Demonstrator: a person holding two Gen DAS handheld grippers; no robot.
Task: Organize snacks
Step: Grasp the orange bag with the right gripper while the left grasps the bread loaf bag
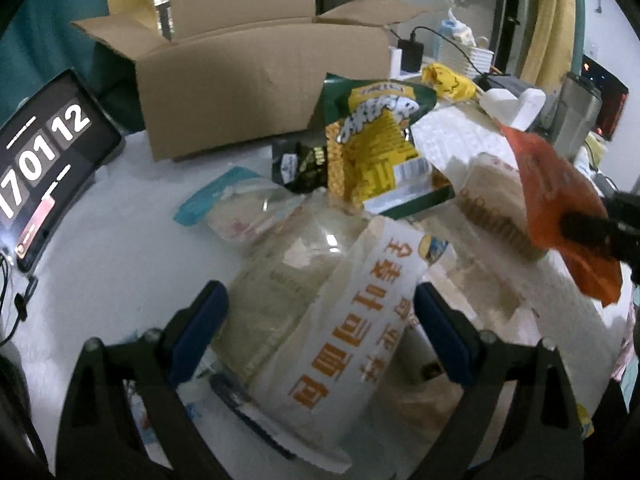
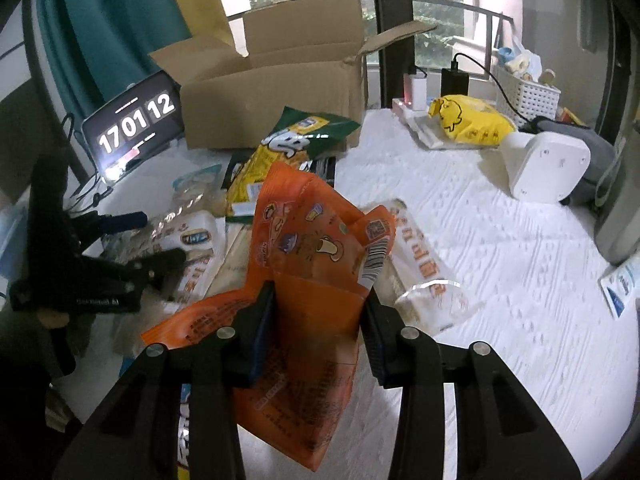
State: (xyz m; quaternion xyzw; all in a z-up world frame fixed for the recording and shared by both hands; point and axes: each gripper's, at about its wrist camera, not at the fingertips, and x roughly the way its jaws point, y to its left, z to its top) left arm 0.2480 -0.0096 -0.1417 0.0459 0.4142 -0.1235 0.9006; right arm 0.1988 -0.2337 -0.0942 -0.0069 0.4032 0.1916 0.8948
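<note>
My right gripper [image 2: 320, 304] is shut on an orange snack bag [image 2: 316, 240] and holds it crumpled above the white table [image 2: 500, 260]. In the left wrist view that orange bag [image 1: 552, 184] hangs at the right in the right gripper [image 1: 592, 228]. My left gripper [image 1: 320, 332] is open and low over the snack pile. A clear bread bag with a white label and orange lettering [image 1: 352, 320] lies between its blue pads [image 1: 200, 320]; I see no squeeze on it. The left gripper [image 2: 152, 240] also shows at the left of the right wrist view. An open cardboard box [image 1: 260, 80] stands behind the pile.
A green and yellow snack bag [image 1: 376, 140], a small black packet [image 1: 300, 164] and a blue-edged clear bag [image 1: 240, 208] lie before the box. A tablet showing a clock [image 1: 44, 148] leans at the left. A yellow bag [image 2: 468, 120], a white device [image 2: 548, 164] and a basket [image 2: 528, 96] sit at the right.
</note>
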